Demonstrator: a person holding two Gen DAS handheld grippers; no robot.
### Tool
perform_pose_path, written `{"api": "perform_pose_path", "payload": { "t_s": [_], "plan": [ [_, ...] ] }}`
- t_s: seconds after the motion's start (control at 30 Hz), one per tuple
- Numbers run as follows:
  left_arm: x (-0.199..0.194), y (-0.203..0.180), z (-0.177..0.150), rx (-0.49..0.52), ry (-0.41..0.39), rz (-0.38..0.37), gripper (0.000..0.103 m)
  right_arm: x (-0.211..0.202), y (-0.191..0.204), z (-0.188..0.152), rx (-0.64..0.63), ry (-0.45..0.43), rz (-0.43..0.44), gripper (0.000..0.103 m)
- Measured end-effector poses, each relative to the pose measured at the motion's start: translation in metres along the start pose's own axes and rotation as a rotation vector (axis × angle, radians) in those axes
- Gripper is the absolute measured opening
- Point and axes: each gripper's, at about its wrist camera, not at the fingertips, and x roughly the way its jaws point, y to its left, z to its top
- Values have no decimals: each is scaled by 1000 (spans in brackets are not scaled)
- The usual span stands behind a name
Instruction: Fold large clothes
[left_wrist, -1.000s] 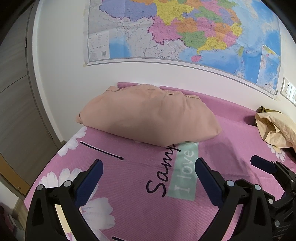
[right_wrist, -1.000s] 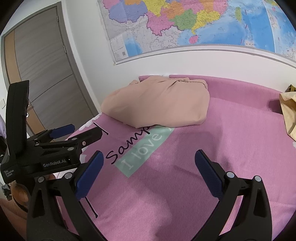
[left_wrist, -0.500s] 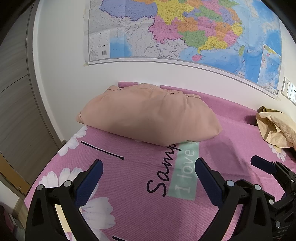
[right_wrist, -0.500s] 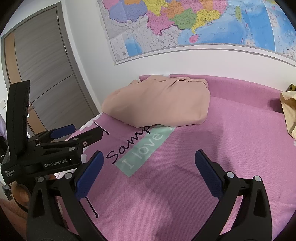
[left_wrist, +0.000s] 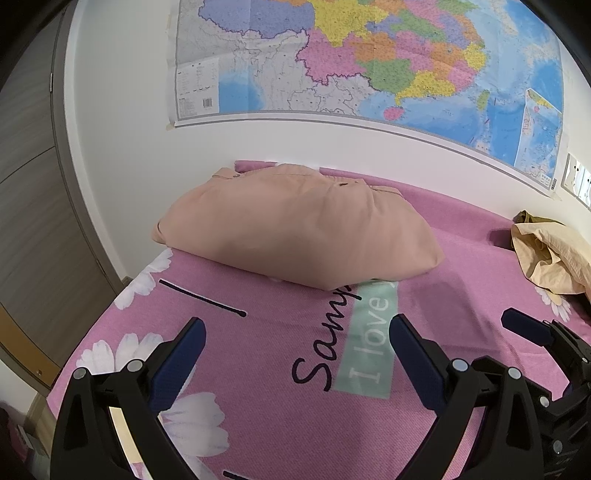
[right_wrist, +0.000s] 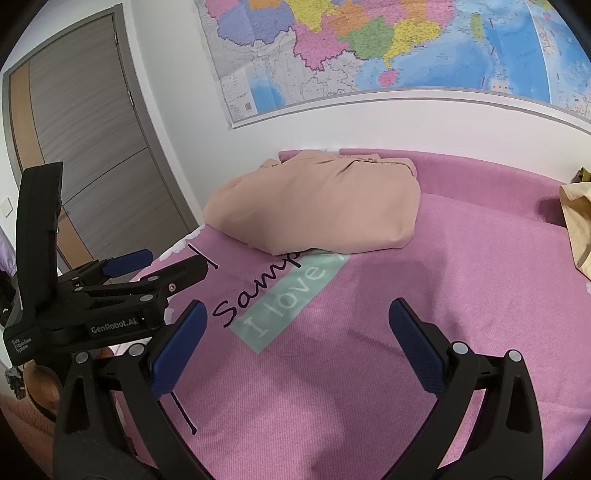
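Note:
A folded peach garment (left_wrist: 295, 229) (right_wrist: 317, 210) lies in a neat bundle on the far left part of the pink bed (left_wrist: 277, 369) (right_wrist: 369, 332), near the wall. My left gripper (left_wrist: 295, 354) hovers open over the sheet, well short of the bundle, with nothing between its fingers. My right gripper (right_wrist: 295, 339) is open too and holds nothing. In the right wrist view the left gripper's body (right_wrist: 110, 310) shows at the left; in the left wrist view the right gripper's blue fingertip (left_wrist: 524, 328) shows at the right.
A crumpled yellow-beige cloth (left_wrist: 554, 258) (right_wrist: 576, 221) lies at the bed's far right. A large map (left_wrist: 369, 62) hangs on the white wall behind the bed. A grey door (right_wrist: 85, 147) stands to the left. The sheet carries a green printed strip (right_wrist: 295, 295).
Both views have shifted very slightly; the garment lies as before and both grippers stay open.

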Motion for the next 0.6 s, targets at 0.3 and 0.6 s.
{"api": "perform_pose_path", "payload": {
  "t_s": [0.3,0.6],
  "plan": [
    [2,-2,-1,2,5,0,96,0,-1,0,2,1,-2,97],
    [2,-2,-1,1,6,0,96,-1,-2,0,6,3,0,97]
  ]
}}
